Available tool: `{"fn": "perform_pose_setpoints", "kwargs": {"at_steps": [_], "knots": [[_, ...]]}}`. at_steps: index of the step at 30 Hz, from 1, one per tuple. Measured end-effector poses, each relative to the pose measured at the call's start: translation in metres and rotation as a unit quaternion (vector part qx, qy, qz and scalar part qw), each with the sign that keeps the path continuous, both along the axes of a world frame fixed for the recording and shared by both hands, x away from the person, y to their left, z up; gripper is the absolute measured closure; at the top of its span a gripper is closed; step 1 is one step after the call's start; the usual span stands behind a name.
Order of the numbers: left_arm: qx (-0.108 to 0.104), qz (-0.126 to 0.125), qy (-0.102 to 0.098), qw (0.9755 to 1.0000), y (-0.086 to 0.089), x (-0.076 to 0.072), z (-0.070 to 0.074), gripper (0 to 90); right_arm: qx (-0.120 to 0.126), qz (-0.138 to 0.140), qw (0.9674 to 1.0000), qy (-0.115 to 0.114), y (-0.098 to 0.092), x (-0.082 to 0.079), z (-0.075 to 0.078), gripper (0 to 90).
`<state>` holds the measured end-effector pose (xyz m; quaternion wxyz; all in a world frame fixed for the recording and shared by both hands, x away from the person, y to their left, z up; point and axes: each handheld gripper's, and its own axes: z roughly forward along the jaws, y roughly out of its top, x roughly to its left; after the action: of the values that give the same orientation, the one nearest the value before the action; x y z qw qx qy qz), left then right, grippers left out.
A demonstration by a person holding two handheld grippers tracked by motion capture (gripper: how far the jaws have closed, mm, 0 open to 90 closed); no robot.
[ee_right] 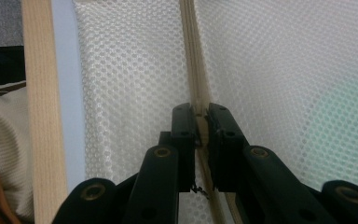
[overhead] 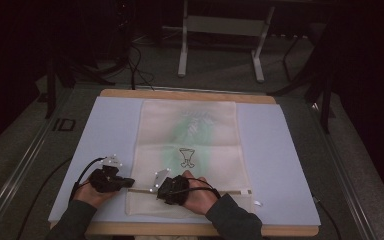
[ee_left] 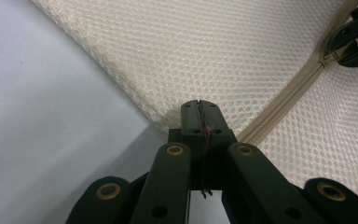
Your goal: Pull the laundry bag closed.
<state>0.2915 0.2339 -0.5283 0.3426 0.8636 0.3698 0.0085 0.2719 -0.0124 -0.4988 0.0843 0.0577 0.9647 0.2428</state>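
Your left gripper (overhead: 129,183) has its jaws pressed fully together at the left edge of the mesh bag (overhead: 190,150), right where the zipper (overhead: 230,191) begins. In the left gripper view the two black jaws (ee_left: 200,122) meet with no gap, sitting on the corner of the fabric; a thin bit of thread shows in the seam between them, and the bag's edge seems pinched there, though the contact itself is hidden under the tips.

Your right gripper (overhead: 161,190) is clamped on the zipper a little further along. In the right gripper view its jaws (ee_right: 202,128) stand either side of the beige zipper tape (ee_right: 192,56), with only a narrow slit between them, filled by the zipper; whether it is the slider or just the tape that you hold, you cannot tell from here.

The bag lies flat in the middle of the pale blue mat (overhead: 275,150) on the wooden table (overhead: 190,94). It is cream honeycomb mesh, long and rectangular, with a small dark printed figure (overhead: 186,157) near its centre and a faint green tint above that. The zipper runs straight across the bag close to your edge of the table, and both of your hands (overhead: 200,197) rest low beside it
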Motion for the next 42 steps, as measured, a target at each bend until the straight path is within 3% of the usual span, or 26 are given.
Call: {"fn": "perform_pose_setpoints", "kwargs": {"at_steps": [42], "knots": [[-0.003, 0.001, 0.001, 1.0, 0.0, 0.0, 0.0, 90.0, -0.01, -0.016, 0.9998, -0.006, -0.034, -0.003, 0.005, 82.0]]}}
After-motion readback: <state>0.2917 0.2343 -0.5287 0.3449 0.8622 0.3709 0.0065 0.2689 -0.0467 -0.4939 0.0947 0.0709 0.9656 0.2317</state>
